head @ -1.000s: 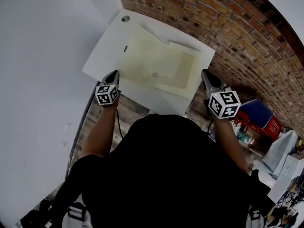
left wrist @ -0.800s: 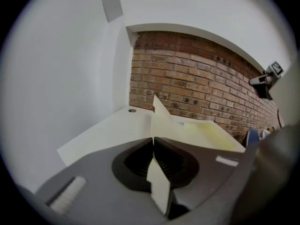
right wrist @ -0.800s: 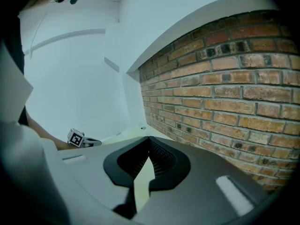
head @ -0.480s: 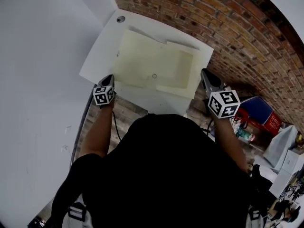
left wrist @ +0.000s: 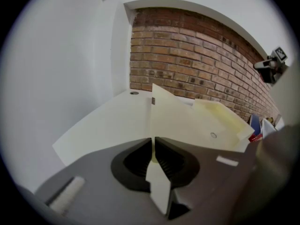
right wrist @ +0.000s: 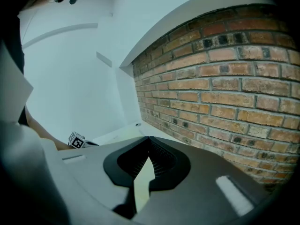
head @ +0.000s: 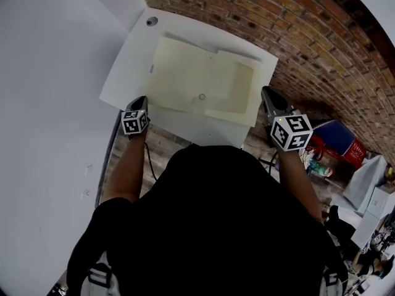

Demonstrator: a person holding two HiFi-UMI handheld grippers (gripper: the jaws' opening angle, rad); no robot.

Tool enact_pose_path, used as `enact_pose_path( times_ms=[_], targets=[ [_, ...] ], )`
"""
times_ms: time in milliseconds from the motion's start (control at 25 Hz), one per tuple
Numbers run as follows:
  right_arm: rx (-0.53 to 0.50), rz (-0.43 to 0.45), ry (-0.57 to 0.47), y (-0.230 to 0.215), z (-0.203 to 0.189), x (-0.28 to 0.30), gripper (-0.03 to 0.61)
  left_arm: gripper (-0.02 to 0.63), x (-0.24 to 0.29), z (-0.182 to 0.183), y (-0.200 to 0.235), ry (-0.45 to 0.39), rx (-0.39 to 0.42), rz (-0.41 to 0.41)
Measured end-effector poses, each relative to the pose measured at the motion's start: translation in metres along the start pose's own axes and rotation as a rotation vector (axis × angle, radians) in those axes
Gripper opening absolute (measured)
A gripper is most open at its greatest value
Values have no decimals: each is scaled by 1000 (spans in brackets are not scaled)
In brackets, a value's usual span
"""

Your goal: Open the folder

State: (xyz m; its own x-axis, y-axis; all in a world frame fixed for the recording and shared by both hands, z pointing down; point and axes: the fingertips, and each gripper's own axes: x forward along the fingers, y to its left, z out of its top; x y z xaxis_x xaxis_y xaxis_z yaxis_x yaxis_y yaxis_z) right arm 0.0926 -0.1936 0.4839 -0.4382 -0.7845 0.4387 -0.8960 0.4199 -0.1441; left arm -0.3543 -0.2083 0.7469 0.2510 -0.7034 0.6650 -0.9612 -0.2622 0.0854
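Looking down at a pale yellow folder (head: pixel 197 82) lying on the white worktop (head: pixel 123 79), tucked in close to the brick wall (head: pixel 308 36). Got the left tongs (head: pixel 144 99) clenched on its near-left corner, with a thin yellowish sliver pinched between the pads. Seeing the right tongs (head: pixel 266 92) clenched too, but on nothing, hanging just off the worktop's right side, clear of the folder. Also spotting a small round snap (head: pixel 202 96) near the folder's middle.

Head view: overhead, steeply down on white rectangular table (head: pixel 126 79) against red brick wall (head: pixel 278 17). Left gripper view: low at table's near edge, facing wall, close to pale yellow flat folder (head: pixel 197 79), shared with head view. Right gripper view: beside table, along wall.
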Motion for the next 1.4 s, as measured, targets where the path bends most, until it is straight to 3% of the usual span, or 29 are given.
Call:
enact_pose_path(
  times_ms=[600, 1400],
  targets=[
    [15, -22, 35, 3, -9, 18, 0, 20, 30, -31, 11, 135, 83, -25],
    [21, -38, 53, 7, -17, 16, 0, 0, 39, -55, 10, 225, 125, -34]
  ],
)
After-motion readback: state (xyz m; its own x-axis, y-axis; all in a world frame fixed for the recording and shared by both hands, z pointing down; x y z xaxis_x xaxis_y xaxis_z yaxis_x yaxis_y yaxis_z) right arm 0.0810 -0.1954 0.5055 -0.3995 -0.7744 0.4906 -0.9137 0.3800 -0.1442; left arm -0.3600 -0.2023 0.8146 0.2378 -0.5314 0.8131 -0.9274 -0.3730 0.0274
